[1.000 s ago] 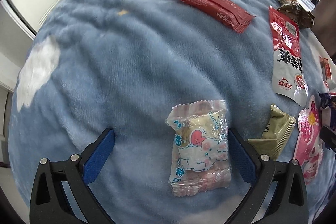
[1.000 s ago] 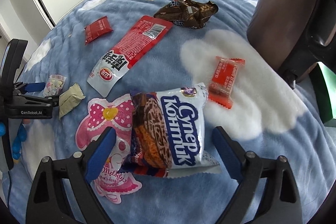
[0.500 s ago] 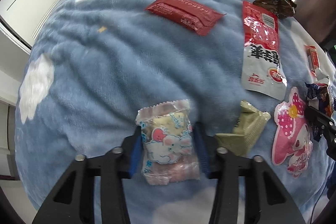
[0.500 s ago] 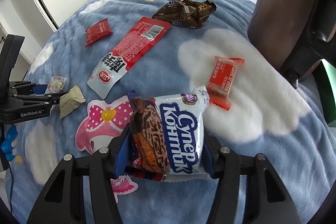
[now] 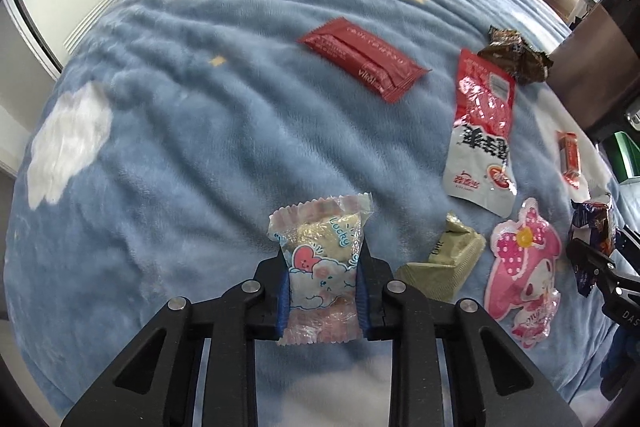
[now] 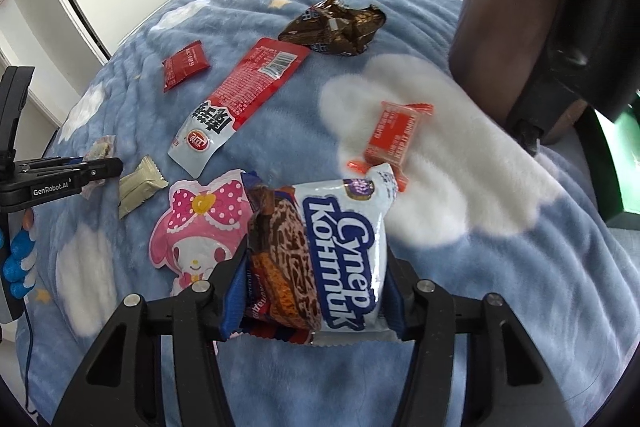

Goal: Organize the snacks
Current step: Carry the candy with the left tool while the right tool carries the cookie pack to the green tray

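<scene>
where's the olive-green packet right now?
The olive-green packet lies on the blanket, just right of the left claw in the left wrist view, between the claw's candy and the pink character pouch.

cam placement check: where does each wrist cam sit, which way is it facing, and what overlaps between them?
Left wrist: on the left hand-held gripper, facing down its fingers at the held clear candy packet over the blue blanket.
Right wrist: on the right hand-held gripper, facing the gripped cookie pack; blue-gloved hand at left.
Shared: pink character packet, long red-white packet.
</scene>
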Available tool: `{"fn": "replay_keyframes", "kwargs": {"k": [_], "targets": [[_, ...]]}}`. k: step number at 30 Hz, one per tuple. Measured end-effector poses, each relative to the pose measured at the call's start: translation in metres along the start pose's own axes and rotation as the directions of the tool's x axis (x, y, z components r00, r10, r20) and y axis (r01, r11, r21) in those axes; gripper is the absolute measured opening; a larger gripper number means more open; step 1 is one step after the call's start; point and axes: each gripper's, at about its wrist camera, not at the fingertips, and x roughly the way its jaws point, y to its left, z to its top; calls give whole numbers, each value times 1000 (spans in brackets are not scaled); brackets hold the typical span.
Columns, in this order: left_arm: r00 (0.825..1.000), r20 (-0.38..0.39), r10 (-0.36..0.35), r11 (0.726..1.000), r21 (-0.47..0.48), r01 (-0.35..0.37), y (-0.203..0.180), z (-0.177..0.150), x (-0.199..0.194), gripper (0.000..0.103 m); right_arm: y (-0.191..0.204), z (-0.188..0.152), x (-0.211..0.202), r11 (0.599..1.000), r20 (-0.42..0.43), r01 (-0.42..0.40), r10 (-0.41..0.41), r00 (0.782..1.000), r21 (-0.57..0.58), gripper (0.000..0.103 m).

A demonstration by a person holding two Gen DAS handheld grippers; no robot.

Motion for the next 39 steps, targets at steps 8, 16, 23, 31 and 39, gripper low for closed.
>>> {"fn": "replay_keyframes", "kwargs": {"k": [8,16,23,31,39], "targets": [[999,52,-1,1000,2,1,-9,-10,-34,22,-10,-9,-30,999,24,23,-24,999,35,48],[995,98,1,1000,-8,0,-14,-33,-74,22,-10,-17,-68,998,69,37,-40,997,45,48],[992,125,-9,1000,9,8,-30,-50,-109,22,-12,-31,-101,998,117,35,-41,992,53,48],[988,141,-59,995,88,47,-86,-55,-142,22,-41,-42,-148,995,197,36,-54,979,91,48],[976,142,-163,966,225,128,-181,-40,-164,22,-100,-47,-203,983,280,89,-131,951,158,48]]}}
